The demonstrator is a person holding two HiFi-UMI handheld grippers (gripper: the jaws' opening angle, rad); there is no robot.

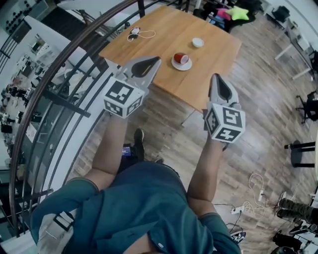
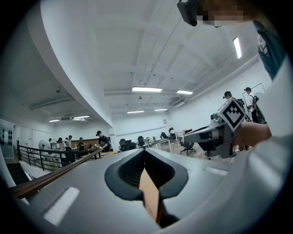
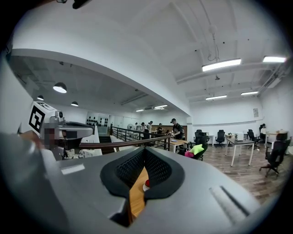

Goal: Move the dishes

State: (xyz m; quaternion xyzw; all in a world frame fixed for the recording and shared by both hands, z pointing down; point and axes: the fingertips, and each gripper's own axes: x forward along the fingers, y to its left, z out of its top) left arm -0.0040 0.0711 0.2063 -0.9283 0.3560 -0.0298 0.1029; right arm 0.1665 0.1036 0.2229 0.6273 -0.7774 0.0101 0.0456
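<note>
- Dishes: a red cup (image 1: 183, 57) on a white saucer (image 1: 175, 65) and a small white bowl (image 1: 198, 42) all rest on the wooden counter (image 1: 159, 30); neither gripper holds any of them
- Nearest the head camera is the person's teal shirt (image 1: 144, 208); two bare forearms (image 1: 112, 144) reach forward from it over the plank floor (image 1: 258, 104)
- Left gripper (image 1: 157, 60): its fingers are pressed fully together with nothing between them; its own view shows only a strip of the counter's wood below the tips; in the head view its tip appears over the counter's near edge
- Right gripper (image 1: 215, 77): its fingers are likewise closed and empty; through the slit under the tips its own view shows the cup on its saucer, well apart from it; in the head view its tip appears at the counter's right edge, close to the near corner
- The cup stands upright on the saucer toward the near corner, ahead of and between the two gripper tips; the bowl sits just beyond, nearer the right edge, apart from the saucer
- A white corded item (image 1: 135, 32) lies by the counter's far-left edge, well apart from the dishes
- A curved dark railing (image 1: 49, 89) runs along the counter's left side; a green star-shaped cushion (image 1: 237, 13) lies beyond the far corner
</note>
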